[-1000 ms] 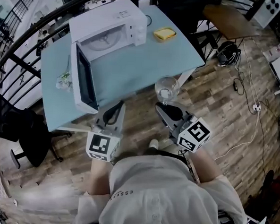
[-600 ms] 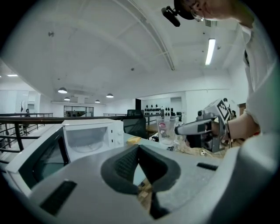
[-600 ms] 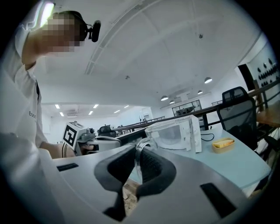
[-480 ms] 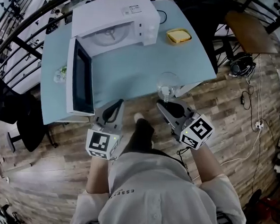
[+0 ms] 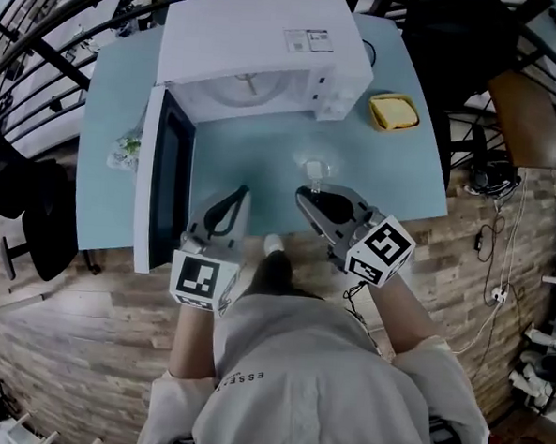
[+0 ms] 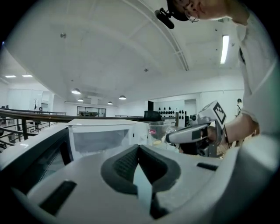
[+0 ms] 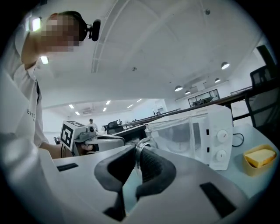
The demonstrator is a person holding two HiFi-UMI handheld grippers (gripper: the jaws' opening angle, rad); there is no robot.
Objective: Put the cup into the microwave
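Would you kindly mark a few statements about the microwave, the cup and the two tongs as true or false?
1. The white microwave has its door open. True.
2. The clear glass cup sits inside the microwave. False: the right tongs hold it by its rim, outside, in front of the opening.
3. The left tongs grip a spoon. False: they are shut with nothing between them.
4. A small yellow dish sits on the light blue table beside the microwave. True.
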